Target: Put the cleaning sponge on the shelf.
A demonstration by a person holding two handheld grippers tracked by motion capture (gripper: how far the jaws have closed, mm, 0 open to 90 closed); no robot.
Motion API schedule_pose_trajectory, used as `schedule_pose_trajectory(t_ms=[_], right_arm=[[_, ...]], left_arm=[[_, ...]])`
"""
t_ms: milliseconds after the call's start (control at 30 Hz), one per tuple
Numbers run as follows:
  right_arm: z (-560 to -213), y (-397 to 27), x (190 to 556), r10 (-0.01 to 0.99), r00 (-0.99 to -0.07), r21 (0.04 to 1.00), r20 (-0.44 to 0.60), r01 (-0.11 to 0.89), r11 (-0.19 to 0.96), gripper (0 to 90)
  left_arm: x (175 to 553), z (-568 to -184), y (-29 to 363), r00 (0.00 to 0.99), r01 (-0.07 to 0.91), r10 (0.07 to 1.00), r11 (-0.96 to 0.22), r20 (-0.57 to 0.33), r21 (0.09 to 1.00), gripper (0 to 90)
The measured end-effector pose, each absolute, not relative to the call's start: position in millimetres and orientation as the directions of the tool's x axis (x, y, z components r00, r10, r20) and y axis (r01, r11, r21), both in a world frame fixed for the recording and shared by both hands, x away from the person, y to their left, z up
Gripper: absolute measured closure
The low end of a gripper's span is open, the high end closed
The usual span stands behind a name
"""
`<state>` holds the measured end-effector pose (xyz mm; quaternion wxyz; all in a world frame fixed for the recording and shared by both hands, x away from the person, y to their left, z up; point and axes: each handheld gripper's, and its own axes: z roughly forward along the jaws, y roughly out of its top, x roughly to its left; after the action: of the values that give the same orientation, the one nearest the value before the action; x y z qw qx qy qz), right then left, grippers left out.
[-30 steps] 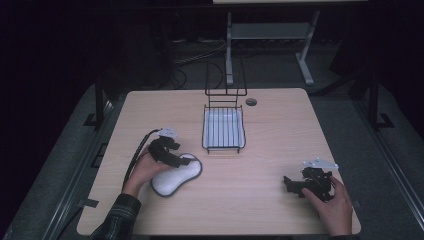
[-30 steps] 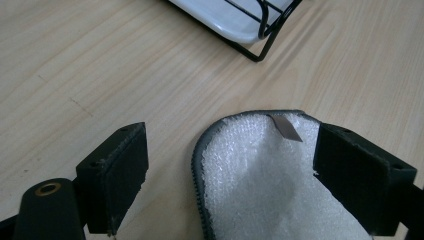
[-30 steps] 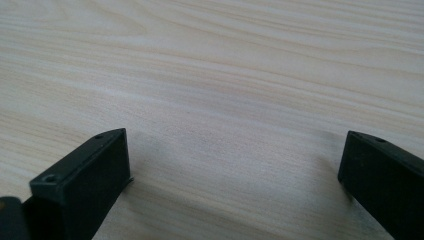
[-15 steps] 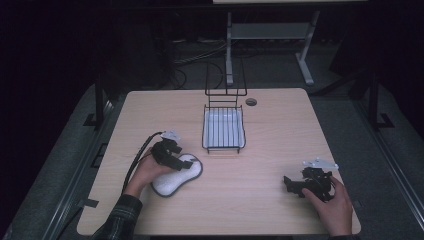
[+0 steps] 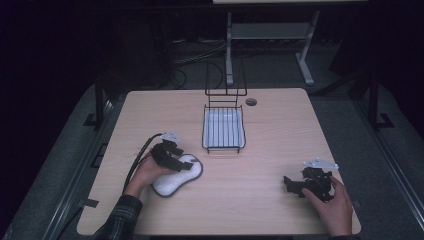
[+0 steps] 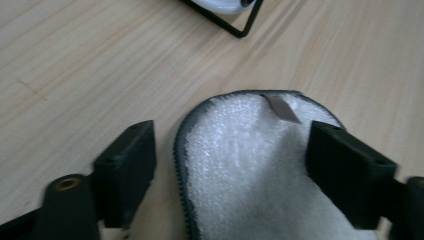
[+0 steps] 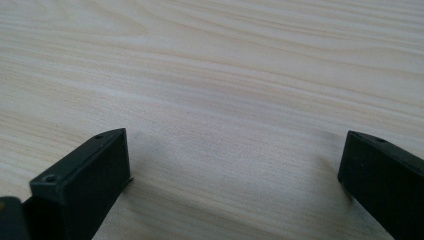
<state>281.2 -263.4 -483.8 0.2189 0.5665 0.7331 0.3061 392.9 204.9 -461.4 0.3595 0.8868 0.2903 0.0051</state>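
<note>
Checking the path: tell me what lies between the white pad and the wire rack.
Nothing: bare tabletop separates the white pad from the wire rack, seen in the high view.

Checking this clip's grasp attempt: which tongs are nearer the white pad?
Left. The left tongs straddle the white pad, jaws just closing in, the left-hand jaw not yet touching. The right tongs rest open near the table's right edge, far off.

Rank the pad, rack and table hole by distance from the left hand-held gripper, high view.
1. Pad: between the jaws of the left hand-held gripper.
2. Rack: table centre, beyond.
3. Hole: far edge, behind the rack.
</note>
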Motion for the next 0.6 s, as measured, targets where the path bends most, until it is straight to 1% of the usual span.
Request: schedule_pose_trajectory(t_ms=[33,167,267,433,500,600], right_arm=[[-483.8,-263.4,281.2,0.965,-0.263,0.697,0.026,0.696,0.171,0.0],[-483.8,-263.4,281.2,0.965,-0.263,0.697,0.026,0.696,0.171,0.0],[-483.8,-263.4,281.2,0.965,-0.263,0.697,0.025,0.696,0.171,0.0],[-483.8,-263.4,281.2,0.965,-0.263,0.697,0.025,0.696,0.171,0.0],[-483.8,-263.4,281.2,0.965,-0.263,0.697,0.026,0.696,0.171,0.0],[-483.8,-263.4,281.3,0.965,-0.263,0.697,0.025,0.696,0.171,0.0]], left_arm=[[392.5,-461.7,206.0,0.83,0.516,0.516,-0.563,-0.214,0.645,30.2],[392.8,-460.9,207.6,0.826,0.521,0.522,-0.561,-0.214,0.643,34.6],[393.3,-461.0,209.9,0.821,0.528,0.525,-0.548,-0.225,0.649,41.4],[394.2,-459.3,216.3,0.811,0.533,0.538,-0.519,-0.229,0.668,67.2],[394.8,-459.4,217.1,0.805,0.541,0.544,-0.51,-0.236,0.668,71.5],[393.7,-457.9,216.2,0.806,0.534,0.549,-0.516,-0.22,0.669,80.1]])
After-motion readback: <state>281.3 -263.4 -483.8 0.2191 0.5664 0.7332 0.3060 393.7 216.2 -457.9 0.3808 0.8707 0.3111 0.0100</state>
